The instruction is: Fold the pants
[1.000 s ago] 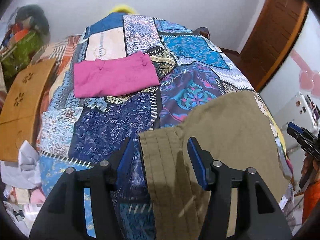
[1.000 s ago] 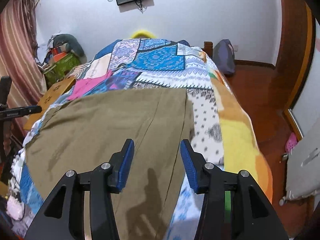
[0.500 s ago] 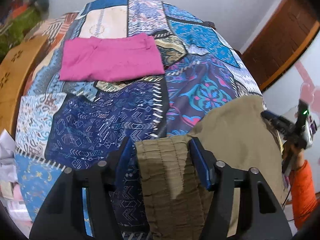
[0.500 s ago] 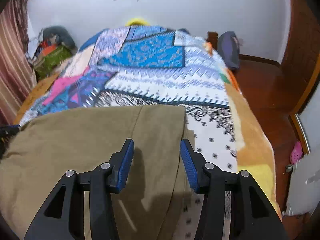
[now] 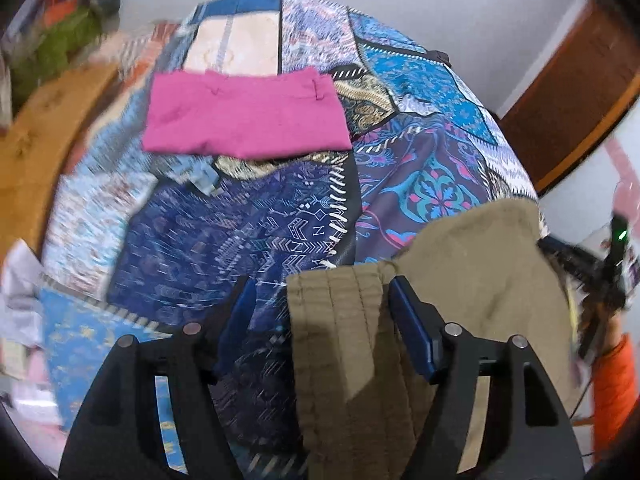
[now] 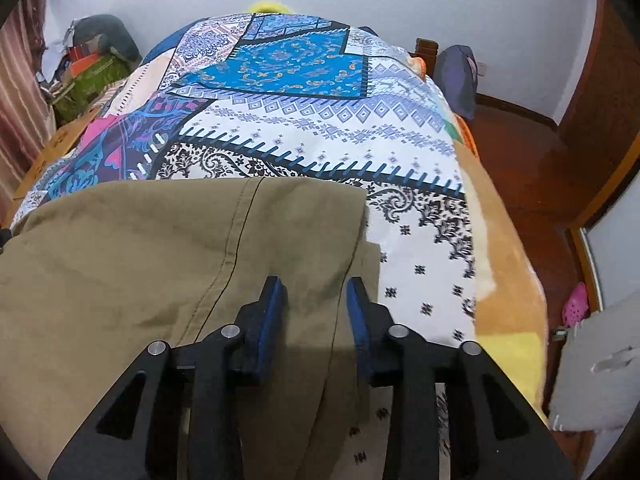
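Note:
Olive-khaki pants (image 6: 160,264) lie across the near end of a patchwork bedspread (image 6: 320,128). In the left wrist view their ribbed elastic waistband (image 5: 340,320) lies between the fingers of my left gripper (image 5: 320,300), which is open. In the right wrist view my right gripper (image 6: 314,300) is partly closed over the pants' right-hand edge near a layered corner (image 6: 360,248); cloth lies between the blue pads, which still stand apart. The right gripper also shows at the far right of the left wrist view (image 5: 592,272).
Folded magenta pants (image 5: 244,116) lie further up the bed. A wooden board (image 5: 28,152) stands at the left bedside, with clutter and a green bag (image 6: 92,76) behind. A dark bag (image 6: 460,76) and a wooden door (image 5: 568,92) are on the right.
Both grippers have moved forward and down onto the khaki pants. The right gripper's fingers have narrowed over the cloth edge. The waistband now lies further in between the left fingers.

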`<state>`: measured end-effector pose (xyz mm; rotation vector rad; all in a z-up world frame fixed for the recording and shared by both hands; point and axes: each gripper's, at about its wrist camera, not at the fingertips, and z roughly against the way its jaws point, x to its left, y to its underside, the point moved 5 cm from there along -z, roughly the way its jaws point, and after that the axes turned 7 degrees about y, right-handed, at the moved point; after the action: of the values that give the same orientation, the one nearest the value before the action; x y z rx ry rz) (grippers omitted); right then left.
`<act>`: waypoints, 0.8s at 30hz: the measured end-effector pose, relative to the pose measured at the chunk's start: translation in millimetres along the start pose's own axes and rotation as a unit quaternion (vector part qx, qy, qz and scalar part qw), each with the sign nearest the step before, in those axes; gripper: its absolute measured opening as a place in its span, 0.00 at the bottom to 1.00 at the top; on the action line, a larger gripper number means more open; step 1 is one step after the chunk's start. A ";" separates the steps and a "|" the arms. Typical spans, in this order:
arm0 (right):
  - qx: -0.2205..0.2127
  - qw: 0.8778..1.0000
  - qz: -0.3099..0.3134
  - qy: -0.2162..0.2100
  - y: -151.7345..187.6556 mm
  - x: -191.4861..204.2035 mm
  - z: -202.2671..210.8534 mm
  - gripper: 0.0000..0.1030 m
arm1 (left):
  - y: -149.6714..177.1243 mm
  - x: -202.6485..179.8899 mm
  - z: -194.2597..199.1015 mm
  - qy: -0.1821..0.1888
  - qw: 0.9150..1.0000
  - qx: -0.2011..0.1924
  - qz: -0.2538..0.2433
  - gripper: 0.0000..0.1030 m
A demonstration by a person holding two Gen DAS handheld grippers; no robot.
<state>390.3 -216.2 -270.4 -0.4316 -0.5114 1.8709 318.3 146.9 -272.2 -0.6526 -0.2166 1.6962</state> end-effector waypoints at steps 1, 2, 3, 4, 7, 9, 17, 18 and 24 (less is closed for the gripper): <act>-0.005 1.000 -0.001 -0.002 -1.0 0.4 6.2 0.30 | 0.8 -2.0 6.4 -0.007 1.000 -0.005 -0.011 0.67; -0.015 1.000 -0.004 -0.006 -0.3 0.2 19.8 0.31 | 2.5 -6.9 17.7 -0.014 0.999 -0.014 -0.025 0.67; -0.019 1.000 -0.005 -0.007 -0.8 0.8 26.0 0.32 | 3.7 -8.5 23.5 -0.015 0.999 -0.019 -0.031 0.67; -0.028 1.000 -0.007 -0.010 -0.5 1.2 38.4 0.33 | 6.5 -11.8 35.1 -0.014 0.999 -0.025 -0.040 0.67; -0.055 0.998 -0.005 -0.020 0.0 6.8 71.9 0.34 | 14.0 -21.1 60.4 -0.004 0.998 -0.040 -0.048 0.68; -0.073 0.997 -0.002 -0.026 0.3 13.4 93.1 0.36 | 20.5 -26.7 76.0 0.003 0.997 -0.048 -0.052 0.68; -0.135 0.989 0.019 -0.055 15.0 51.2 161.6 0.43 | 61.0 -47.6 111.9 0.037 0.996 -0.057 -0.055 0.75; -0.142 0.988 0.022 -0.061 18.2 57.7 167.8 0.45 | 66.6 -48.9 112.3 0.042 0.996 -0.052 -0.054 0.75; -0.158 0.983 0.039 -0.080 34.9 94.8 179.0 0.49 | 105.2 -53.3 104.6 0.070 0.996 -0.018 -0.044 0.75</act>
<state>237.4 -163.3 -143.6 -0.5176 -0.9190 1.9145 179.4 92.8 -220.9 -0.7761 -0.1746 1.5586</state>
